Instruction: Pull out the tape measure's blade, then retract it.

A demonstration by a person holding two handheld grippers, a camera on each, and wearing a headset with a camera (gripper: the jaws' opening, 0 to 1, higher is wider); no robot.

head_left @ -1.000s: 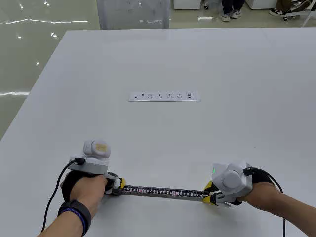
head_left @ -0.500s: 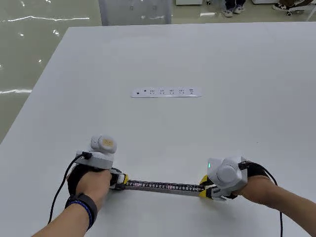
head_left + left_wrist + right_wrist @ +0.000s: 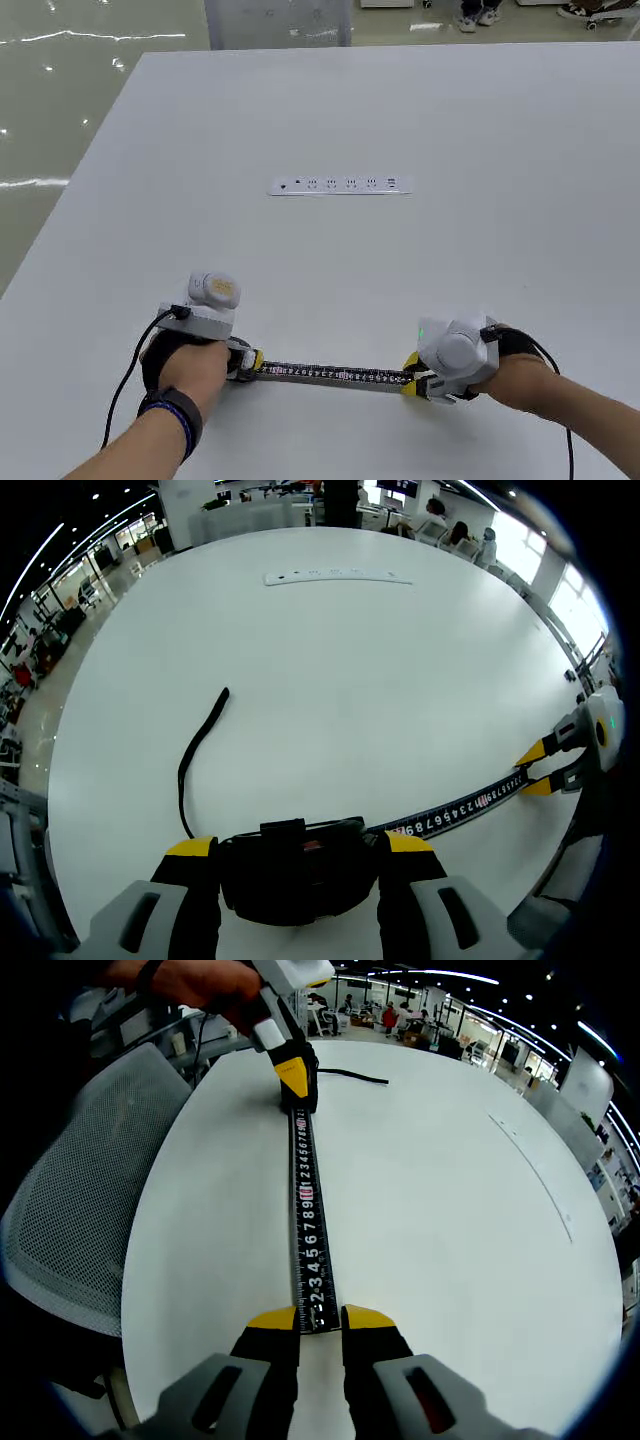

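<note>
At the left, the left tongs [image 3: 300,848] are closed round the black body of the tape measure [image 3: 292,872], one yellow-tipped jaw pressed against each side. The body rests on the white worktop [image 3: 350,110] near its front edge. A thin black strap [image 3: 196,748] trails loose on the surface just beyond the body. From the body the blade [image 3: 330,375] runs rightward, drawn out straight and lying flat on or just above the worktop, with its numbered face up. At the far right, the right tongs [image 3: 322,1318] are nipped narrowly on the blade's free end, with the lowest numbers sitting between the two tips. A power strip [image 3: 340,185] lies well apart, further back on the worktop, and plays no part. As I judge it, the pull-out is done or close to it, since a good length of blade is showing and is taut between the two tools; whether the return has begun cannot be told from this moment. The next move calls for the left tongs to keep the body steady. Meanwhile the right tongs should travel leftward along the blade's line, feeding it in slowly so that it neither buckles nor snaps back.
</note>
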